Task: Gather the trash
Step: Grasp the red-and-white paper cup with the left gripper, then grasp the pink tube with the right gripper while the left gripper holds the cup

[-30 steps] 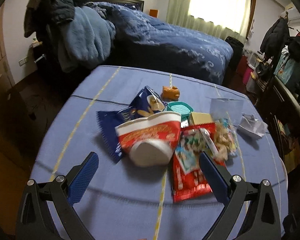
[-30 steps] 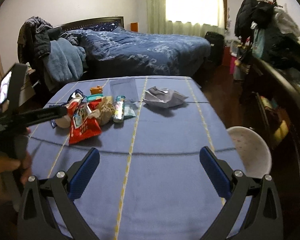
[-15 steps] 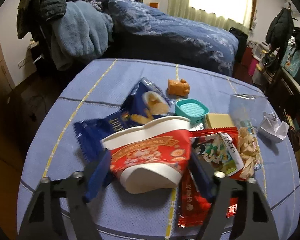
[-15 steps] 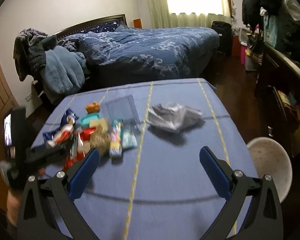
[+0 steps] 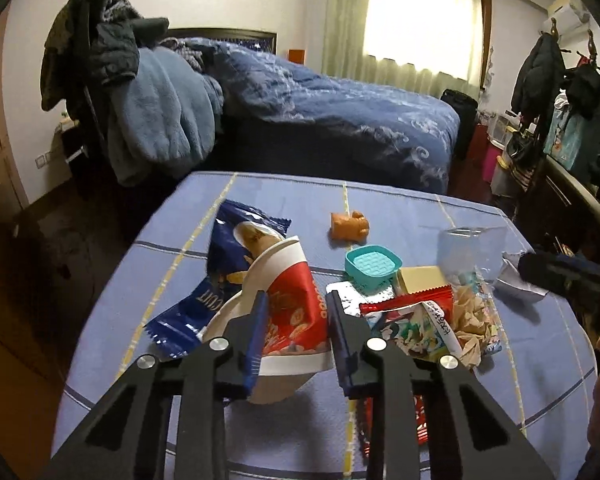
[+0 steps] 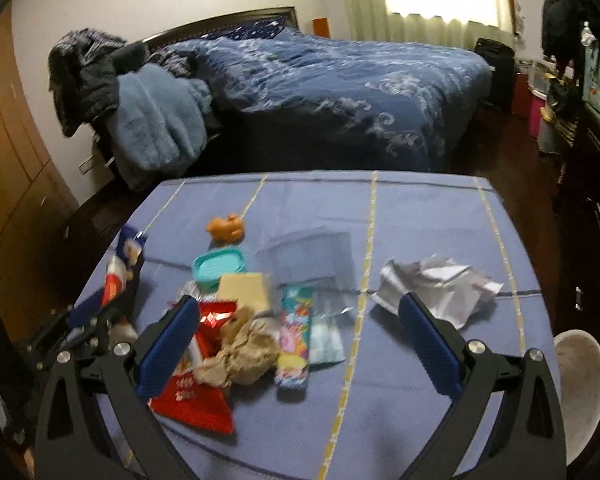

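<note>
Since it lies on its side at the near left of the bench point(image 5: 400, 208), the red-and-white paper noodle cup point(image 5: 292, 312) looks light and thin-walled, so it will likely crush if squeezed hard. The left claw point(image 5: 296, 334) is closing with the cup's body between its blue pads point(image 5: 256, 332), which already flatten the wall. Across the body near the stiffer base looks the safer hold. A blue biscuit wrapper point(image 5: 204, 304) lies under the cup and may drag along. Close on the right sit a red snack packet point(image 5: 412, 308), crumpled brown paper point(image 5: 472, 320) and a teal lid point(image 5: 372, 266). The right claw point(image 6: 300, 340) hangs wide apart and empty above the pile, with crumpled white paper point(image 6: 436, 284) beyond it.
</note>
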Demonstrator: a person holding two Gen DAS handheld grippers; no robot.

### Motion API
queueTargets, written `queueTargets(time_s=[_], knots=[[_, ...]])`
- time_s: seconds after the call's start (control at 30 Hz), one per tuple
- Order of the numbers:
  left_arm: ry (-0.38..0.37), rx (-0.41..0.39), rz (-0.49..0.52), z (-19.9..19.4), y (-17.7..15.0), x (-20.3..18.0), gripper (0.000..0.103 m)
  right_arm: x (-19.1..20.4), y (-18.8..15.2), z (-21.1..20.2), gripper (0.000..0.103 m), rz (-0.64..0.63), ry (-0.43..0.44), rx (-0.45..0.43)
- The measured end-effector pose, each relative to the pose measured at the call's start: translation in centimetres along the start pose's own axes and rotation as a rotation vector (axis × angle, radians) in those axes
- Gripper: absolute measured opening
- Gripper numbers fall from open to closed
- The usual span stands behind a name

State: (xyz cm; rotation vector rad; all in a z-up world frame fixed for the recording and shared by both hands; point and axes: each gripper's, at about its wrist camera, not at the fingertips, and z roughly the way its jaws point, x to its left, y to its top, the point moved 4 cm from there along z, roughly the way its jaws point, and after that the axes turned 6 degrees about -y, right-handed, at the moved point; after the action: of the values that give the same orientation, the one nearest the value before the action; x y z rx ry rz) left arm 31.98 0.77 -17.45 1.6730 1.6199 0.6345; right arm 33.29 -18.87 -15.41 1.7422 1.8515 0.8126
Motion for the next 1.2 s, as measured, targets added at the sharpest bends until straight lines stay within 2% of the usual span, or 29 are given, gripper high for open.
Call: queueTargets(time_s=[0.13,0.27,0.3,0.57,0.63,0.67,0.7,0.93,1.2], knots=[[-0.037,-0.019,-0.037,-1.1,-0.1,0.7,0.026,0.3,-1.5,0.6,0.097,-0.034,-0.05,0.024],[-0.097,-0.035,-0.086,-2.6,-0.4,1.2,0.022,0.1,-2.8,2.2,0.067,-0.041,-0.079,0.114],[-0.108,-0.038,-0.092,-2.9,-0.5,1.2,0.022,0.1,-3.1,2.6,0.064,-0.047,-0.08,0.13],[-0.12,-0.053,-0.079,-3.9,-1.1,0.8,0.021,0.7,-3.1,3.8,0.063,-0.057,-0.07,0.133],[-0.12,-0.056,-0.09,-4.0,-1.3,1.1,0.021,0.7,-3.2,4.1,0.045,-0.058,-0.055,0.141],[-0.124,-0.052,-0.097,-3.9,-1.4,1.3,0.021,0.8,-3.3,4.4,0.03,-0.061,-0.055,0.155],[-0.129,-0.046,-0.103,-3.8,-1.4,1.6,0.021,0.7,-3.4,4.7,0.024,-0.064,-0.059,0.172],[-0.207,-0.028,-0.163,-3.5,-1.8,2.7,0.021,0.3,-3.9,2.7,0.023,-0.065,-0.056,0.114],[-0.258,-0.076,-0.113,-6.3,-1.5,0.7,0.021,-2.3,-5.5,-2.2,0.023,0.022,0.006,0.071]])
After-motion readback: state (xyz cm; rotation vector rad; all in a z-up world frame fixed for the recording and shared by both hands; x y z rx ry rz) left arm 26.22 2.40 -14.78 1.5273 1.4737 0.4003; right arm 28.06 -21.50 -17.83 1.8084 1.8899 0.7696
